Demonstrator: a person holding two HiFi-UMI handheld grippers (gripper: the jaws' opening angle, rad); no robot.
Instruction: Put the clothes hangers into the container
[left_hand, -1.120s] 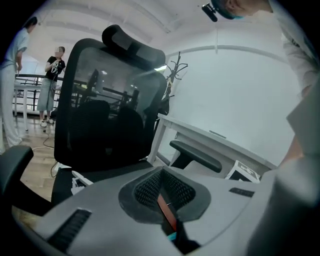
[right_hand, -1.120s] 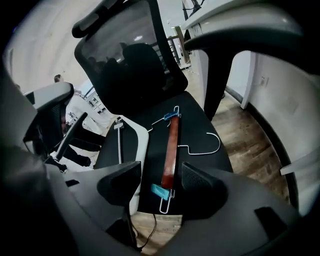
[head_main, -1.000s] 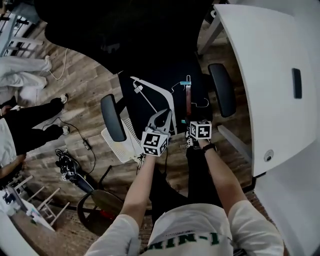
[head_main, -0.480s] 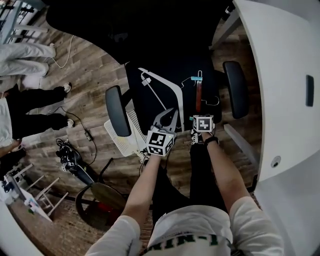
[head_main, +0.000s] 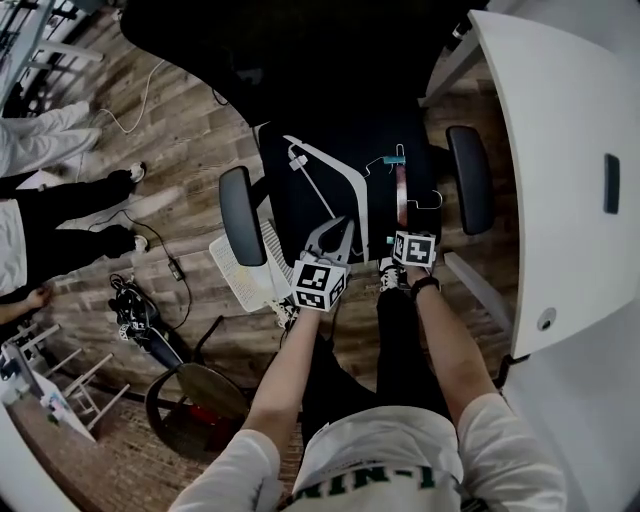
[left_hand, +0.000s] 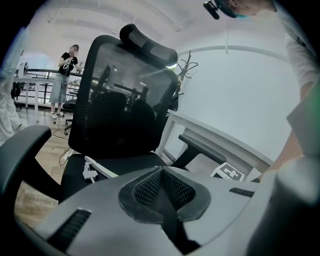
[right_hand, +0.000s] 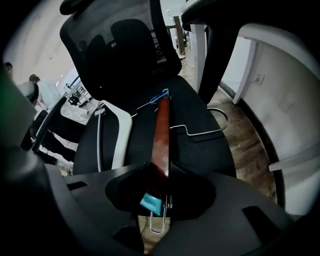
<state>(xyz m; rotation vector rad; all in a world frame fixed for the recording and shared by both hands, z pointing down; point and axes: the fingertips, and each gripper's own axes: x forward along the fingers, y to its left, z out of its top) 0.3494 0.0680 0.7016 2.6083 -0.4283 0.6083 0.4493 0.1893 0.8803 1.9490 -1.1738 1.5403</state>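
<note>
A brown wooden hanger with teal clips and a wire hook lies on the black chair seat, with a white hanger to its left. My right gripper points steeply down at the brown hanger's near end. Its jaws have just been closing, and in the right gripper view the pads press on both sides of the brown bar. The teal clip sits between the jaws. My left gripper hovers over the seat's front edge, shut and holding nothing. A white perforated basket stands on the floor left of the chair.
The chair's armrests flank the seat, and its mesh backrest rises behind. A white desk runs along the right. People stand at the far left. Another chair base and cables lie on the wooden floor.
The head view has shifted slightly. My right gripper stays at the brown hanger's near end. My left gripper has drifted a little over the seat's front.
</note>
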